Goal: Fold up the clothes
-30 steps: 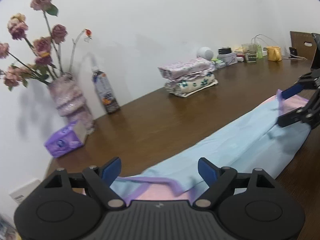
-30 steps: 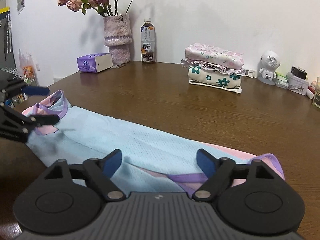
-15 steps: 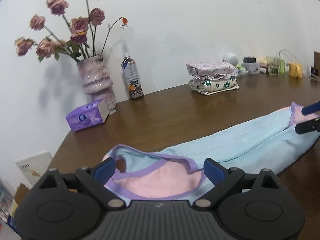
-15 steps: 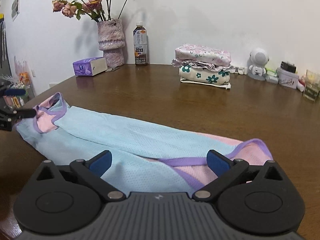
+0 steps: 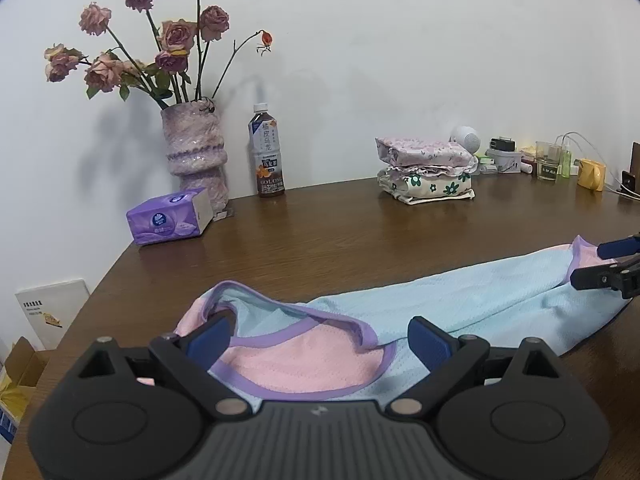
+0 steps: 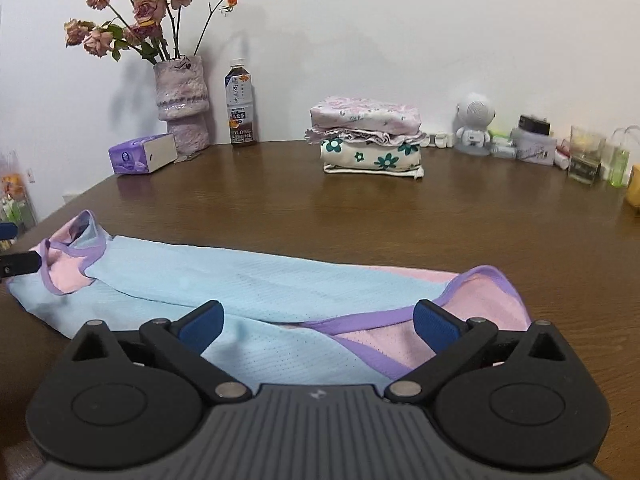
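A light blue garment (image 5: 460,304) with pink panels and purple trim lies as a long folded strip on the brown table (image 5: 340,240). My left gripper (image 5: 320,340) stands open over the strip's left end, where the pink neck opening shows between its fingers; the pads do not press on it. My right gripper (image 6: 318,326) is open just above the strip's other end (image 6: 472,300), and the cloth there lies loose. Each gripper also shows at the edge of the other's view: the right gripper (image 5: 612,268) and the left gripper (image 6: 16,260).
A stack of folded clothes (image 5: 426,172) sits at the back by the wall. To the left stand a vase of roses (image 5: 196,156), a tea bottle (image 5: 268,156) and a purple tissue pack (image 5: 170,222). A white robot figure (image 6: 474,124), jars and a yellow mug (image 5: 592,174) fill the back right.
Both grippers' jaws have spread wider and drawn back a little from the garment's ends. The left gripper has rolled to level. The garment lies flat on the table.
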Action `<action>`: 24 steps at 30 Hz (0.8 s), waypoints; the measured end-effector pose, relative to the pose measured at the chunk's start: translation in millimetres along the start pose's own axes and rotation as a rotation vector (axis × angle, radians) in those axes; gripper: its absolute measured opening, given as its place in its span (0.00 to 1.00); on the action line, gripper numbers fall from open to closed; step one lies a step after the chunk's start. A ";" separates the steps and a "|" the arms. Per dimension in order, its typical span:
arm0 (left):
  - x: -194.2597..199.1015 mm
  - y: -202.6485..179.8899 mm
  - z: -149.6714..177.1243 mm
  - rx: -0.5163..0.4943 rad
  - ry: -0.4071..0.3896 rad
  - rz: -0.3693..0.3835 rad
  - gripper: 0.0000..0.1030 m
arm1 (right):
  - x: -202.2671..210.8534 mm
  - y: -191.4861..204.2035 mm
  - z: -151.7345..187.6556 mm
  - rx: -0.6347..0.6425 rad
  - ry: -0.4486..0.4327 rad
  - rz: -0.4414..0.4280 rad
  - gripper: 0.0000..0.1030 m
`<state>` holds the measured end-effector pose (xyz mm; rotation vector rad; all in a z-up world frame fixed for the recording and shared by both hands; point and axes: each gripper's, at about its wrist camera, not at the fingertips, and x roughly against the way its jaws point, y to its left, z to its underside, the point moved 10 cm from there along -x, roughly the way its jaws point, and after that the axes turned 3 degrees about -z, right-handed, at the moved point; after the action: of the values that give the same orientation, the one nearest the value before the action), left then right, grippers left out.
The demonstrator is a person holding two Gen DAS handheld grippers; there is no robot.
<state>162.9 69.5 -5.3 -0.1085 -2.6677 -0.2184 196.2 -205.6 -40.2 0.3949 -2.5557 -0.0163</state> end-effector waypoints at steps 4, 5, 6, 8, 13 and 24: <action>-1.7 4.2 -1.9 0.002 -0.004 0.001 0.93 | -6.0 6.3 -2.2 -0.011 0.029 -0.049 1.00; -2.3 5.9 -2.2 0.002 -0.005 0.001 0.93 | -7.9 7.7 -2.6 -0.016 0.035 -0.057 1.00; -3.1 8.1 -2.2 0.002 -0.003 -0.001 0.93 | -9.0 8.8 -2.9 -0.017 0.040 -0.062 1.00; -4.8 12.9 -2.3 -0.005 0.002 -0.006 0.93 | -11.4 11.9 -3.2 -0.014 0.049 -0.071 1.00; -10.4 28.8 -7.7 -0.045 0.011 -0.036 0.93 | -18.6 20.2 -2.6 0.029 0.071 -0.059 1.00; -44.0 48.9 -36.6 -0.180 0.064 -0.053 0.91 | -21.9 25.3 -13.6 0.129 0.091 -0.049 1.00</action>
<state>223.6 109.6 13.8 -0.0863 -2.5847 -0.4716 213.9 -174.3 -37.6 0.4968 -2.4645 0.1456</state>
